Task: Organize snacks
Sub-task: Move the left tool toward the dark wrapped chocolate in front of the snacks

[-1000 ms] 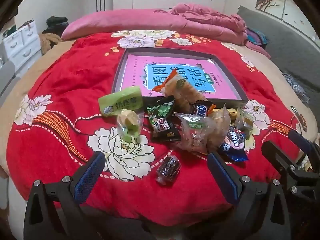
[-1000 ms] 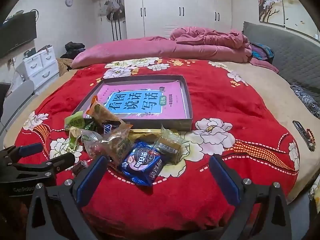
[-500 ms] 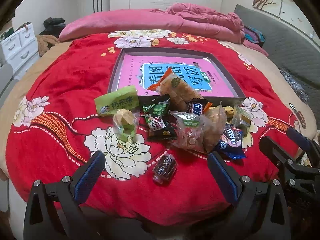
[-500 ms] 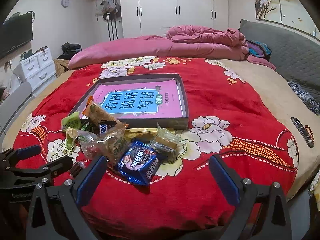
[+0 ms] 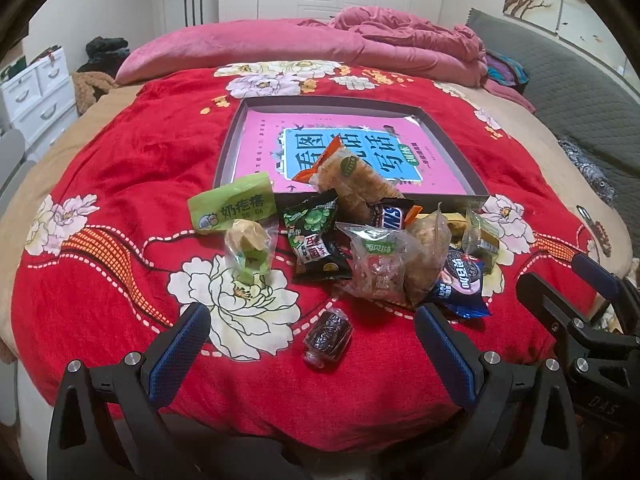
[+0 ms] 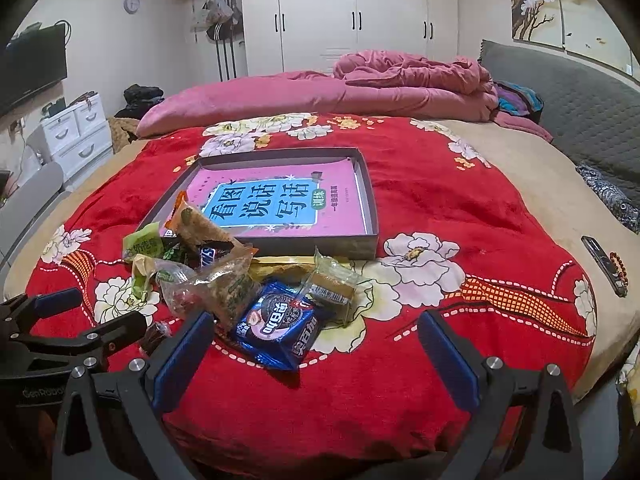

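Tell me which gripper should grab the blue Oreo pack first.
Right. The Oreo pack lies just ahead of the open right gripper, near its left finger. From the left gripper, also open, it sits off to the right, with the dark candy nearer.

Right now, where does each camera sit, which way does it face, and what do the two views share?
Left wrist: on the open left gripper, facing the snack pile; the right gripper shows at right.
Right wrist: on the open right gripper, facing the blue cookie pack; the left gripper shows at left.
Shared: the box holding a pink book, blue cookie pack.
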Demonstrator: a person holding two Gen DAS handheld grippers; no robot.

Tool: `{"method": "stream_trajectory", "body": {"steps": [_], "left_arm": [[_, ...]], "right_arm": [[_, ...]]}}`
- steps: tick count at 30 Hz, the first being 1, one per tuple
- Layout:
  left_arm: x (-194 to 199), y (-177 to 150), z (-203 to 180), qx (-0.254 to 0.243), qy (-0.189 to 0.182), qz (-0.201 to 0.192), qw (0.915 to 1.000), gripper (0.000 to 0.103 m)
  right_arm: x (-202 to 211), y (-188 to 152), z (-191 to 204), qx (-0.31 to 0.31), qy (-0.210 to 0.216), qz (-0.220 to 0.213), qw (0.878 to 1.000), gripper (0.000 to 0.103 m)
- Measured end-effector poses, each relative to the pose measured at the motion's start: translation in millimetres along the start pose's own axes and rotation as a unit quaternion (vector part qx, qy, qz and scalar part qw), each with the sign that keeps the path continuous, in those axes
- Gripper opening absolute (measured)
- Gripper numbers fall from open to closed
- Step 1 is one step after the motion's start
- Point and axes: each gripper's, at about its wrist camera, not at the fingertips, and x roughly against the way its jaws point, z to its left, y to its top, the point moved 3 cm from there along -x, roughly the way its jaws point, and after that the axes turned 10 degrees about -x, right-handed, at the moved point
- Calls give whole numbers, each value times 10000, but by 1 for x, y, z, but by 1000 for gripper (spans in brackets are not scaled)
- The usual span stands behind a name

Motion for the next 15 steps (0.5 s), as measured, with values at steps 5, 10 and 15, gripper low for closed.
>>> {"method": "stream_trajectory", "body": {"steps": [5, 10, 15], "left_arm": [[0, 0, 1, 0, -7, 8, 10000, 102], [0, 0, 1, -19, -12, 15, 10000, 102], [0, -1, 0, -25, -9, 14, 10000, 102]], "right_arm": [[-1, 0, -2, -32, -21, 1, 10000, 103], [-1, 0, -1, -16, -19, 8, 10000, 103], [-1, 0, -2, -11, -26, 10, 10000, 103]]}}
